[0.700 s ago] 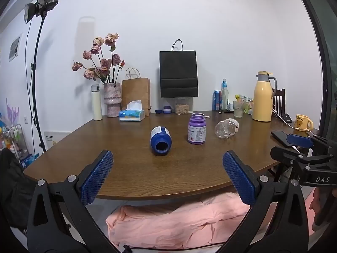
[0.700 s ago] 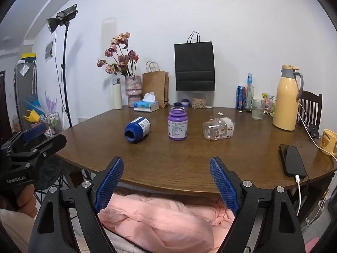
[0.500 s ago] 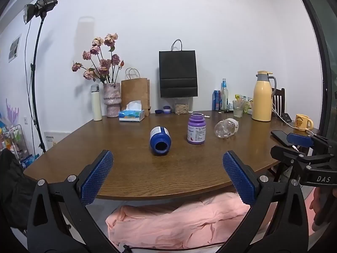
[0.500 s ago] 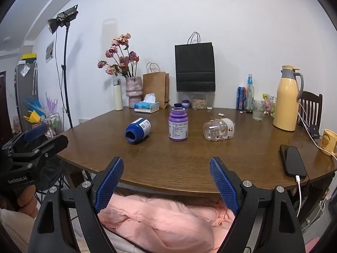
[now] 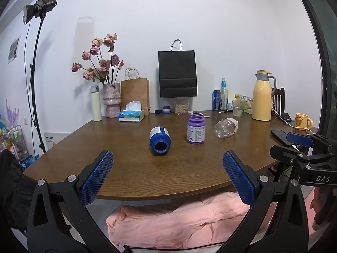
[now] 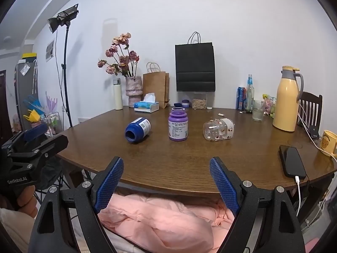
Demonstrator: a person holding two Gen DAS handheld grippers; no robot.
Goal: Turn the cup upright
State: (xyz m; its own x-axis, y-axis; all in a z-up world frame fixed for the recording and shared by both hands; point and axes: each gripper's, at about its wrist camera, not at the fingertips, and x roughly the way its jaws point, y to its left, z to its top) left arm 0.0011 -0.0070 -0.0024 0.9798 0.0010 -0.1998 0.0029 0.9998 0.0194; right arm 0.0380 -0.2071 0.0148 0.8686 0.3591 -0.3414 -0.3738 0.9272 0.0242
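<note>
A blue jar lies on its side on the brown table, its open mouth toward me; it also shows in the right wrist view. A purple jar stands upright beside it. A clear jar lies on its side to the right. My left gripper is open and empty, held before the table's front edge. My right gripper is open and empty at the front edge too.
A phone on a cable lies at the table's right edge near a yellow mug. A yellow thermos jug, bottles, tissue box, flower vase and paper bags stand along the back. Pink cloth lies under the table.
</note>
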